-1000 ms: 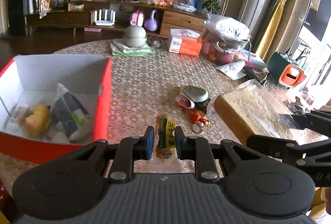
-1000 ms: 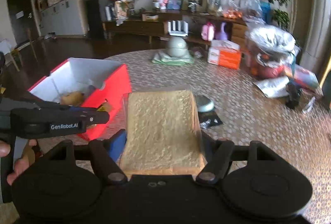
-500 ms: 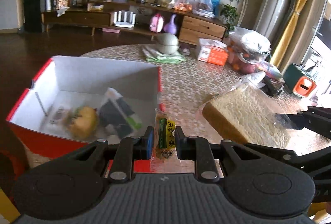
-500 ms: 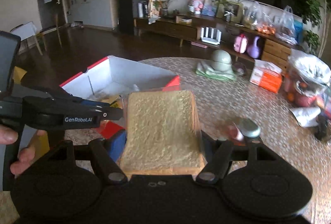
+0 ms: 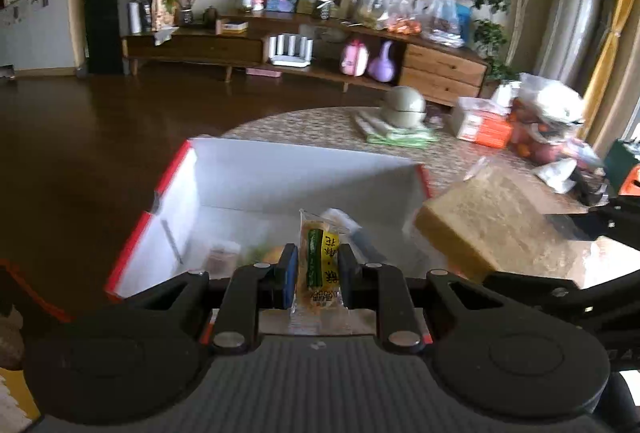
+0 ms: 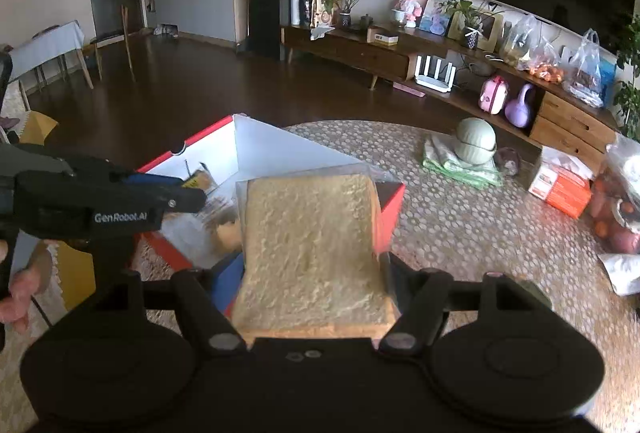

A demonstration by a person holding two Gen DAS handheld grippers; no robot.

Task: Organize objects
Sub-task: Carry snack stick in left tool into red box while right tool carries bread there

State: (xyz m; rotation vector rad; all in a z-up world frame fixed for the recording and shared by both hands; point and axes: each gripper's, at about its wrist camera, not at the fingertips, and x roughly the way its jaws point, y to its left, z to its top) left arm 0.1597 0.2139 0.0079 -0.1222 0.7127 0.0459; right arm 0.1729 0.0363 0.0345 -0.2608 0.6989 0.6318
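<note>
My left gripper (image 5: 318, 265) is shut on a small yellow-green snack packet (image 5: 320, 265) and hangs over the near side of the red box (image 5: 168, 173) with white inner walls. Several wrapped items lie blurred on the box floor. My right gripper (image 6: 316, 273) is shut on a bagged loaf of sliced bread (image 6: 312, 245), held above the box's right corner (image 6: 390, 201). In the left wrist view the bread (image 5: 484, 221) floats just right of the box. The left gripper (image 6: 120, 199) shows at the left of the right wrist view, held by a hand (image 6: 20, 285).
The round table (image 6: 460, 225) with a patterned cloth carries a green lidded bowl on folded cloths (image 6: 474, 149), an orange tissue box (image 6: 560, 185) and bagged fruit (image 5: 548, 121) at the far right. Beyond it lie dark floor and a long wooden sideboard (image 5: 280, 45).
Both grippers have moved left over the red box, each still holding its item. The box now lies directly beneath the snack packet, and the bread has reached the box's right corner.
</note>
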